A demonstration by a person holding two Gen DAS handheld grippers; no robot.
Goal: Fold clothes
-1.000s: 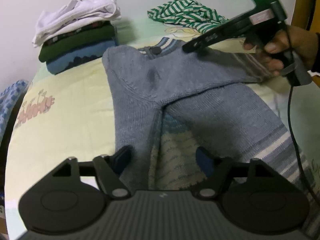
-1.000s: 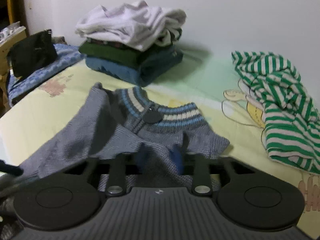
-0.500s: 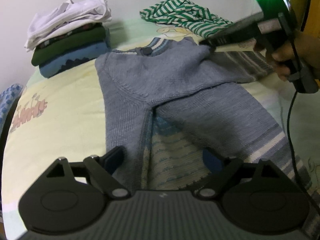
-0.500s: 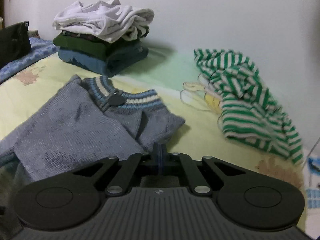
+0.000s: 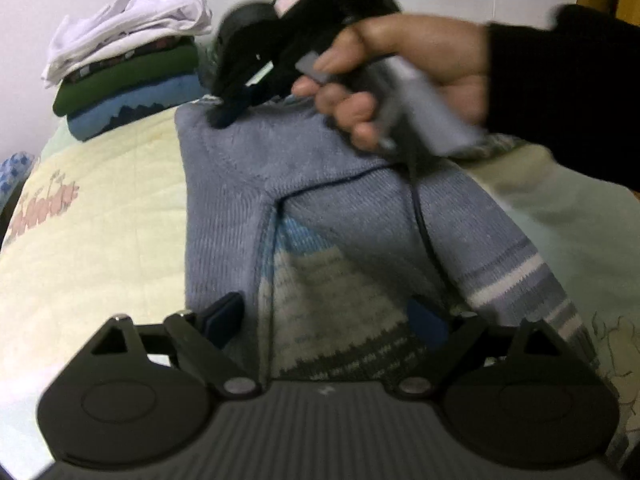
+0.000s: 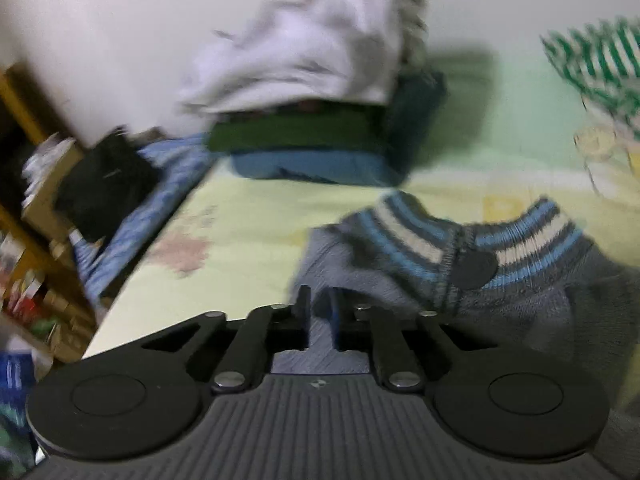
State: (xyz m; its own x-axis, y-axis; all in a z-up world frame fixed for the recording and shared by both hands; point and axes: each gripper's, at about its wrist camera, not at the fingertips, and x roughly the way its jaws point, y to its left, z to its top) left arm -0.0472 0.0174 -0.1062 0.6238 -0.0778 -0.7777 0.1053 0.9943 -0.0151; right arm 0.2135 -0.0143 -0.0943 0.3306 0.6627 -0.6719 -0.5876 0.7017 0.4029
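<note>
A blue-grey knitted sweater (image 5: 320,184) is spread on the bed (image 5: 100,208), its striped collar (image 6: 492,236) at the far end and its patterned front exposed near the left gripper (image 5: 326,316). Compared with a second ago, the right gripper (image 5: 236,106) has been carried from the right side of the garment across to its far left shoulder, and a sleeve (image 5: 440,120) has been drawn over the chest with it. In the right wrist view the fingers (image 6: 303,312) are seen brought close together with grey knit between them, so the right gripper is judged to be closed on the sweater; the blur there leaves the exact fold of cloth in the pinch uncertain. The person's hand (image 5: 404,80) is wrapped around the right gripper's handle, with a dark sleeve cuff behind it. The left gripper's fingers are held wide apart above the near hem, and nothing is pressed between them. The sleeve fold is thus taken as nearly laid in place; a release at the shoulder and a fold of the lower body toward the collar are expected to be needed next. A stack of folded clothes (image 5: 128,72) is kept at the far left of the bed, and a green striped garment (image 6: 600,64) is left unfolded at the far right.
</note>
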